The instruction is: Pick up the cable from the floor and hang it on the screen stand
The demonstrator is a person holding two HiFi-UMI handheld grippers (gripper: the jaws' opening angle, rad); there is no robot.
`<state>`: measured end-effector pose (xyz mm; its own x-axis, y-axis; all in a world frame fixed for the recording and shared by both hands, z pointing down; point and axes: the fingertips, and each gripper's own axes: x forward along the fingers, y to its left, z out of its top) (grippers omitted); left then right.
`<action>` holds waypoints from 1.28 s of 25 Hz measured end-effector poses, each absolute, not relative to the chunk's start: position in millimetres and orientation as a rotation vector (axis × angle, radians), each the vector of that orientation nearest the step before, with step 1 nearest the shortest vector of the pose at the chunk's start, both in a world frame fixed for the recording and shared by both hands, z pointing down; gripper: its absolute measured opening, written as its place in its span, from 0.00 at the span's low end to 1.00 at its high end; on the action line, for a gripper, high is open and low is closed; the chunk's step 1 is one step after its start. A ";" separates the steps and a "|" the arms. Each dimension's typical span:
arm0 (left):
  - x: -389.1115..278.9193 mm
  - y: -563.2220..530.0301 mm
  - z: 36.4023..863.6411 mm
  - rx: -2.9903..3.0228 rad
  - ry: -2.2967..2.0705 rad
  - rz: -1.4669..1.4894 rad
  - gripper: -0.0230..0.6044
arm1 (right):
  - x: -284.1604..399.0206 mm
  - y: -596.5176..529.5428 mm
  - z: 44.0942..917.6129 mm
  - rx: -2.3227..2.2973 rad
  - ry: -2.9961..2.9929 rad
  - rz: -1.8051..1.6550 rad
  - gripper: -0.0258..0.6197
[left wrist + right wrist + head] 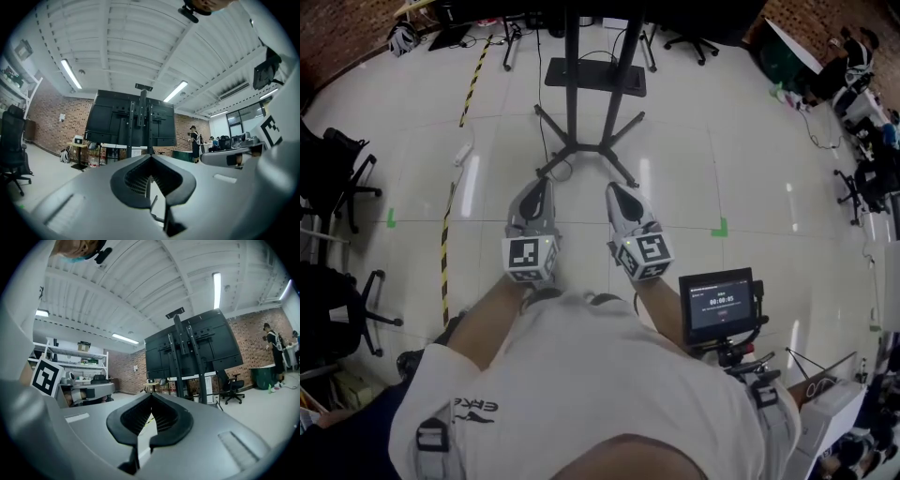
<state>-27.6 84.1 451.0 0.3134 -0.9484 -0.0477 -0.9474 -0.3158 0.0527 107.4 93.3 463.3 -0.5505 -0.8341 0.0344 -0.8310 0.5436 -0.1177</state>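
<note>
In the head view a person in a white shirt holds the grey left gripper (538, 185) and the grey right gripper (615, 189) side by side and level. Both point at the black metal screen stand (581, 94) with spread legs, probably because the approach is not yet finished. The thin black cable (555, 171) seems to lie in a loop on the pale floor, just beside the front left leg of the stand and well apart from both tools. A white power strip (462, 153) and a yellow-and-black striped floor tape (445, 246) lie to the left, off the path, and nothing stands between the grippers and the cable. In the left gripper view its jaws meet tip to tip with nothing between them. In the right gripper view the jaws are likewise pressed together and empty, so one must open before the pickup; a black office chair (232, 383) stands near the stand
</note>
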 end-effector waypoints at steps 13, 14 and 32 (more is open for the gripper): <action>-87.1 -118.6 453.8 2.584 -1.726 -0.110 0.04 | 48.4 -99.0 464.8 -1.606 2.681 -0.186 0.05; -92.2 -132.2 453.9 2.588 -1.716 -0.103 0.04 | 43.4 -112.5 464.2 -1.619 2.676 -0.190 0.05; -122.1 -281.3 513.0 2.506 -1.675 0.034 0.04 | 19.0 -263.2 520.1 -1.678 2.741 -0.302 0.05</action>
